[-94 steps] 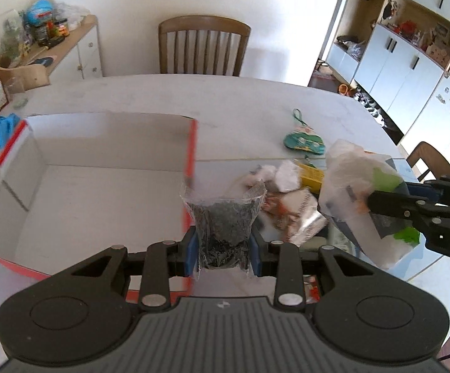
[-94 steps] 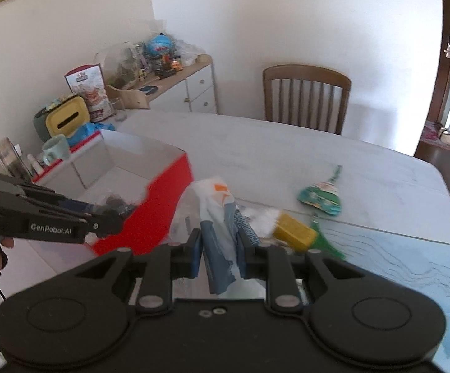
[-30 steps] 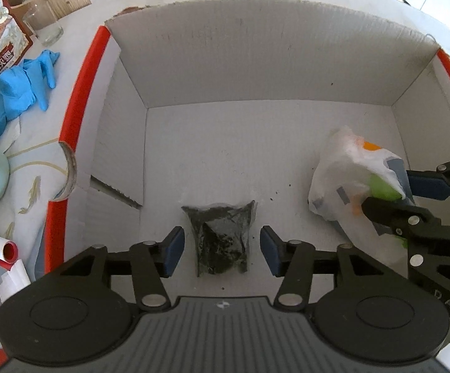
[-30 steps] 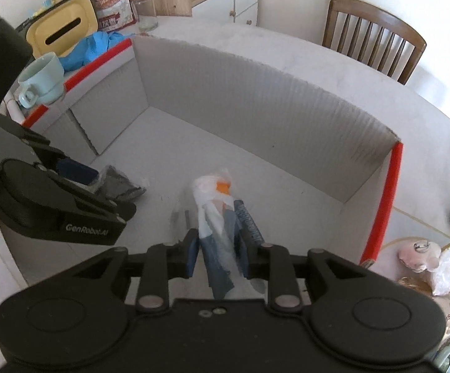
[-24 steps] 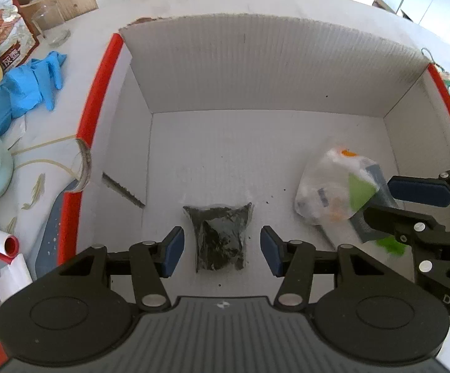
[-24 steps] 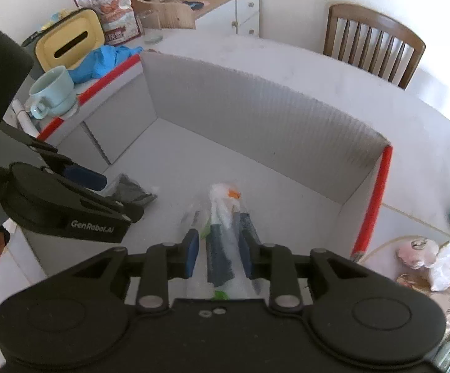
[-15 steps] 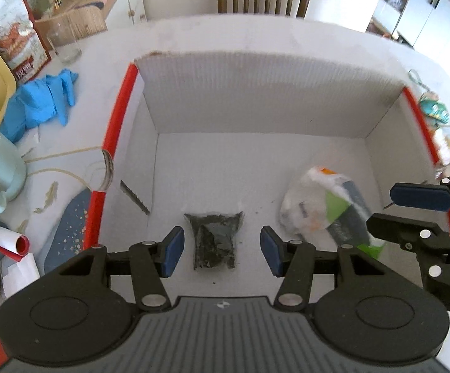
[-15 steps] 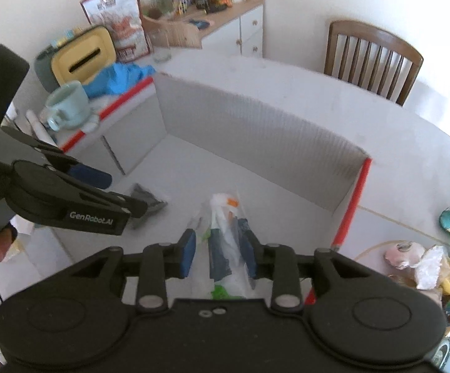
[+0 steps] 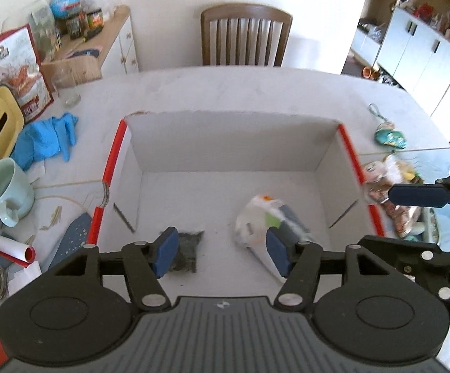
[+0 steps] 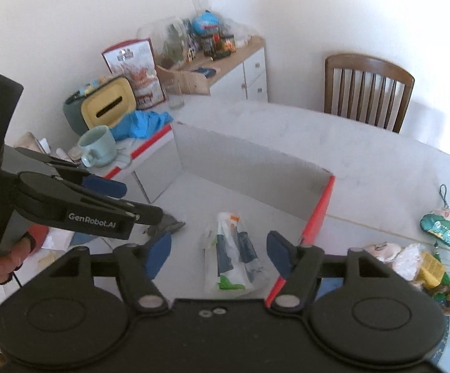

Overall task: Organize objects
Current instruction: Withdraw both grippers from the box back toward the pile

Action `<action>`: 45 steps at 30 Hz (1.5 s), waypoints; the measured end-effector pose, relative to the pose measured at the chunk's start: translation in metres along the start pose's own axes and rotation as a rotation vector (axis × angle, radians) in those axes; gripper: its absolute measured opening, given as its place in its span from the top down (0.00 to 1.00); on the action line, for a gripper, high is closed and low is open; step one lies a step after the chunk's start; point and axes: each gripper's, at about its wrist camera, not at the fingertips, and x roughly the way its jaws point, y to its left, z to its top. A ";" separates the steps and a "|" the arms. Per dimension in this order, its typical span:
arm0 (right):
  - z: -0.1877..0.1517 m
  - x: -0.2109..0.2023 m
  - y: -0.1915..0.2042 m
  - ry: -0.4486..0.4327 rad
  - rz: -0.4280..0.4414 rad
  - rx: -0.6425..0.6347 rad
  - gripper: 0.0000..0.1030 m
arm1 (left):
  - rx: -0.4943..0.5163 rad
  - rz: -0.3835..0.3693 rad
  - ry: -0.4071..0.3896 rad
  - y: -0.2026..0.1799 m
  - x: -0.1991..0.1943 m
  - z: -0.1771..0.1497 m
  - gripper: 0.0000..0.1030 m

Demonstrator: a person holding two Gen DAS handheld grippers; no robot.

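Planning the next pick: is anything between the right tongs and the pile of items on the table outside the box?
Yes: the box's red-edged side wall stands between the open right tongs and the pile.

The box [image 9: 234,143] is matt grey corrugated cardboard with glossy red outer edges. Inside lie a crinkled clear plastic bag [image 9: 265,227] and a small clear packet [image 9: 187,248] of dark, coarse bits. The desk [image 9: 256,90] looks smooth, pale and stone-like. At upper centre, the chair [image 9: 246,34] is polished brown wood. At left, the mug [image 9: 6,191] is glossy ceramic.
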 end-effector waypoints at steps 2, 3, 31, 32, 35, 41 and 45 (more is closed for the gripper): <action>-0.003 -0.012 -0.005 -0.019 0.007 0.002 0.24 | -0.010 -0.004 -0.016 -0.007 -0.006 -0.001 0.33; -0.005 -0.018 -0.008 -0.031 0.012 0.005 0.23 | -0.014 -0.010 -0.024 -0.011 -0.009 -0.001 0.33; -0.096 -0.117 -0.174 -0.069 -0.167 0.111 0.10 | 0.015 -0.138 -0.115 -0.164 -0.017 -0.015 0.18; -0.099 -0.116 -0.178 -0.061 -0.171 0.110 0.10 | 0.015 -0.139 -0.115 -0.169 -0.015 -0.016 0.18; -0.109 -0.110 -0.192 -0.037 -0.182 0.119 0.10 | 0.006 -0.145 -0.109 -0.185 -0.007 -0.019 0.18; -0.125 -0.094 -0.214 0.008 -0.175 0.135 0.11 | 0.007 -0.129 -0.070 -0.213 0.025 -0.029 0.02; -0.134 -0.082 -0.220 0.036 -0.144 0.109 0.12 | -0.029 -0.103 -0.050 -0.228 0.050 -0.035 0.02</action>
